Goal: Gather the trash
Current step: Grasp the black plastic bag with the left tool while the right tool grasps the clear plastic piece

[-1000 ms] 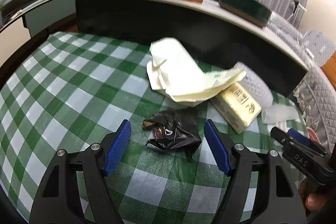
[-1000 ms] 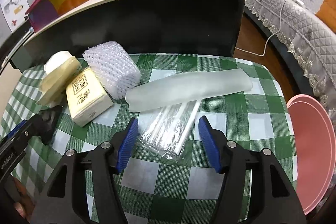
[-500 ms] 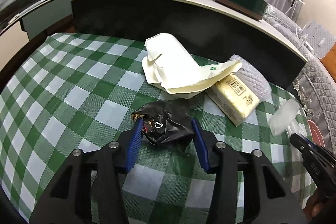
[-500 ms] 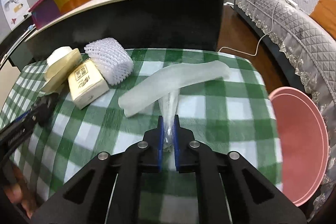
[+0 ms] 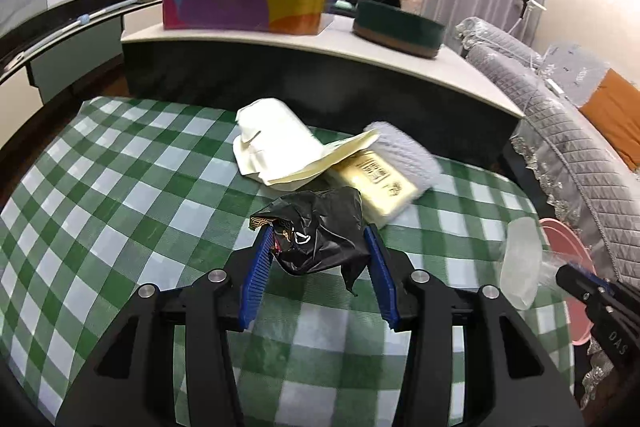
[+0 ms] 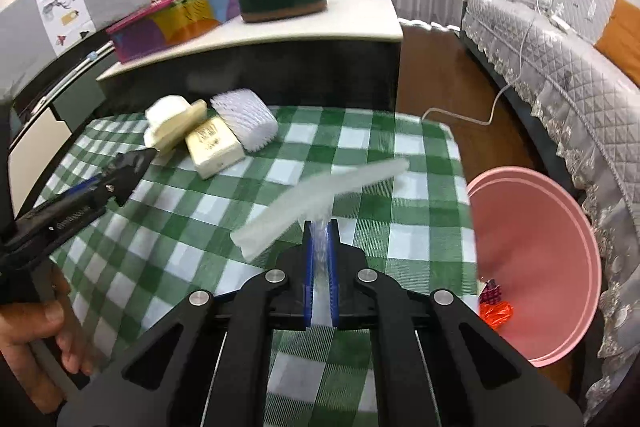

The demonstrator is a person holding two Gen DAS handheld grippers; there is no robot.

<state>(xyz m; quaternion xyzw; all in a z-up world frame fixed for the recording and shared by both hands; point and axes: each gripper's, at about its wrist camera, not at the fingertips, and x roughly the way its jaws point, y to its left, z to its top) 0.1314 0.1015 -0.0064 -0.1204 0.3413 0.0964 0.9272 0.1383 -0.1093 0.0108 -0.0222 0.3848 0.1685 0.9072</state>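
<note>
A crumpled black wrapper (image 5: 324,227) hangs just above the green checked tablecloth (image 5: 120,195), pinched between the blue pads of my left gripper (image 5: 318,233). My right gripper (image 6: 320,227) is shut on a clear plastic wrapper (image 6: 320,247). A long frosted foam strip (image 6: 320,191) rises with it, tilted and blurred above the cloth. In the left wrist view that strip (image 5: 520,263) hangs at the tip of the right gripper (image 5: 568,273). The left gripper (image 6: 132,163) shows at the left of the right wrist view, with a hand below it.
A pink bin (image 6: 560,227) stands on the floor off the table's right edge, with red wrappers (image 6: 494,309) inside. A cream paper bag (image 5: 276,143), a yellow tissue pack (image 5: 380,183) and a white foam net (image 5: 404,151) lie at the table's back. A dark cabinet stands behind, a grey sofa at right.
Both grippers closed, the left on the black wrapper and the right on the clear plastic. Both then rose from the cloth with their loads; the foam strip came up too.
</note>
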